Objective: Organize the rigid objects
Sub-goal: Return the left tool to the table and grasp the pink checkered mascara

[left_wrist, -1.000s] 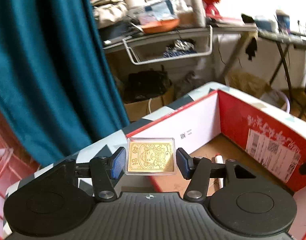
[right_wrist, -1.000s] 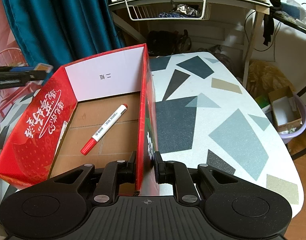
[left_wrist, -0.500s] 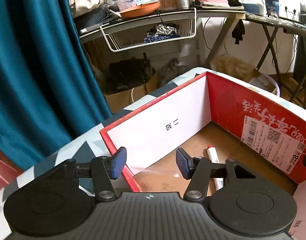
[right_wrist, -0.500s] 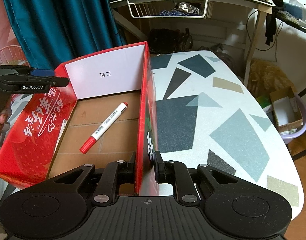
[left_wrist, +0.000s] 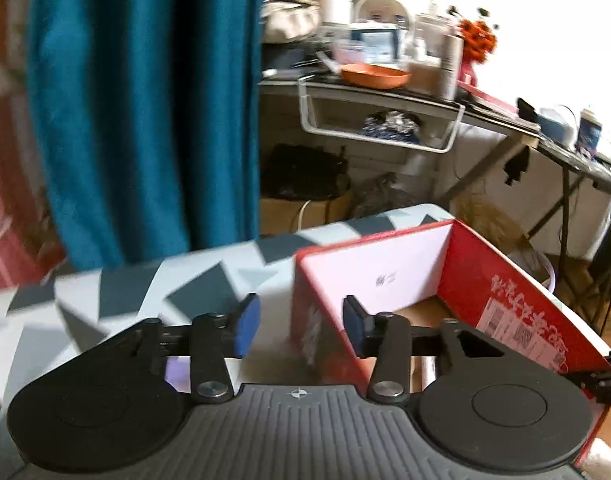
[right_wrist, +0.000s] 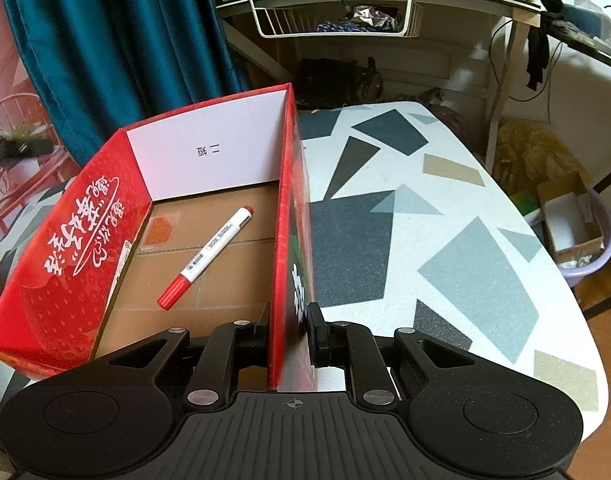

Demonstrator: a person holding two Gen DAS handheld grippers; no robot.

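- Two grippers work at one red box (right_wrist: 77,248) on a terrazzo-patterned table (right_wrist: 445,216).
- Right gripper (right_wrist: 289,332) points steeply down, its fingers pinching the box's right wall near the close corner, one pad inside and one outside.
- Left gripper (left_wrist: 301,326) tilts down at the box's left wall; its blue pads stand apart and are closing, with nothing pressed between them. The wall's top corner shows in the gap, though the blur hides whether it lies between the pads or beyond them.
- A second ago the left gripper held a gold card in a clear case; half a second ago its jaws were already empty and wider. Now a flat orange-tinted card (right_wrist: 158,230) lies on the box floor by the left wall.
- The right gripper's grip on the wall is unchanged.
- A red-capped marker (right_wrist: 207,256) lies diagonally on the cardboard floor, just ahead and left of the right gripper, apart from the card.
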